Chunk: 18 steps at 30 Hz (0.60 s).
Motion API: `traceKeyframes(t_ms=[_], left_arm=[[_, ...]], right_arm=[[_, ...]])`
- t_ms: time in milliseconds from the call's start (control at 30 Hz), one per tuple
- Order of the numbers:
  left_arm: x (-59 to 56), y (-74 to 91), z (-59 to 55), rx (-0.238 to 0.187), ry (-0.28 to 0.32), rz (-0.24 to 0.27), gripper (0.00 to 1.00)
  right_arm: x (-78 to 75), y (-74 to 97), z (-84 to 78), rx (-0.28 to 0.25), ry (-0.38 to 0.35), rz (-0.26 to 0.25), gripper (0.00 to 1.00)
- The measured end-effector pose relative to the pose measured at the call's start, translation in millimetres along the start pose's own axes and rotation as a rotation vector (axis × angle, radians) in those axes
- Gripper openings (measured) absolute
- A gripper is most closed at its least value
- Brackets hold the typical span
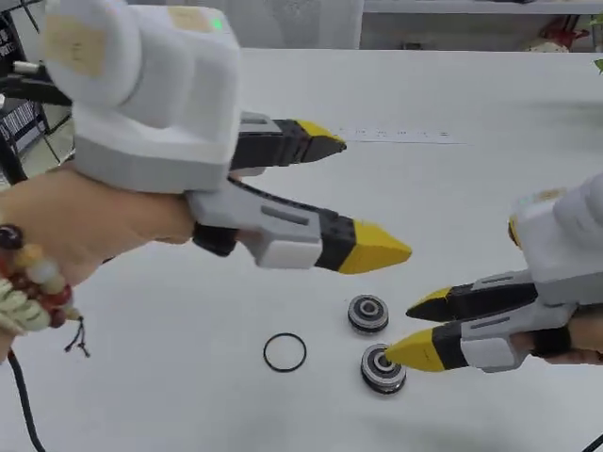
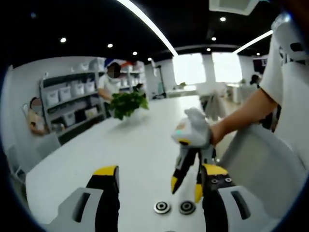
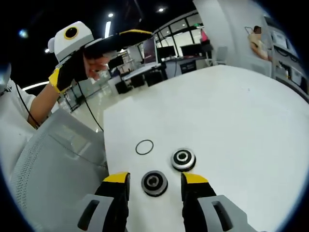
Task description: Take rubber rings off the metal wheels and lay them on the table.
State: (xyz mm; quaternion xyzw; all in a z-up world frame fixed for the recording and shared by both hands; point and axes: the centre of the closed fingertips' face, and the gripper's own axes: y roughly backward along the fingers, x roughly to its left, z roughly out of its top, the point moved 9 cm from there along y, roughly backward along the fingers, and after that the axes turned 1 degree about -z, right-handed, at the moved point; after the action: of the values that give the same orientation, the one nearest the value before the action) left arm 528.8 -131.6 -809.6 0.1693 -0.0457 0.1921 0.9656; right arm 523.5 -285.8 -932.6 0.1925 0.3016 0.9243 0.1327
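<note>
Wheel (image 3: 154, 183) sits between my right gripper's (image 3: 155, 180) released fingers (image 3: 116, 193); next I clench on its ring (image 3: 144, 184). Left gripper (image 2: 160, 171) released too.

I log a white desk (image 1: 471, 104): one metal wheel (image 1: 367, 314), a second wheel (image 1: 382, 375) just beside it, and a loose rubber ring (image 1: 285, 352) flat nearby.

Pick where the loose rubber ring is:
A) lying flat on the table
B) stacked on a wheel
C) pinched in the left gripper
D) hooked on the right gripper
A: the rubber ring lies flat on the table, apart from the metal wheels.
</note>
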Motion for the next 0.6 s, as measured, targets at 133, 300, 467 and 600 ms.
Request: traceKeyframes(t_ms=[133, 300, 467, 600], left_arm=[[-0.7, -25.8, -10.9, 0.001, 0.003, -0.027, 0.64], [-10.8, -41.3, -47.8, 0.064, 0.055, -0.047, 0.58], [-19.4, -43.9, -79.2, 0.126, 0.069, -0.060, 0.54], [-24.5, -45.2, -97.1, 0.173, 0.085, -0.083, 0.50]], right_arm=[[-0.8, -2.3, -7.0, 0.032, -0.012, 0.014, 0.39], [-1.6, -3.6, -11.9, 0.048, -0.025, 0.023, 0.38], [-1.9, -6.6, -16.1, 0.064, -0.023, 0.035, 0.37], [-3.3, -9.8, -21.9, 0.097, -0.013, 0.036, 0.36]])
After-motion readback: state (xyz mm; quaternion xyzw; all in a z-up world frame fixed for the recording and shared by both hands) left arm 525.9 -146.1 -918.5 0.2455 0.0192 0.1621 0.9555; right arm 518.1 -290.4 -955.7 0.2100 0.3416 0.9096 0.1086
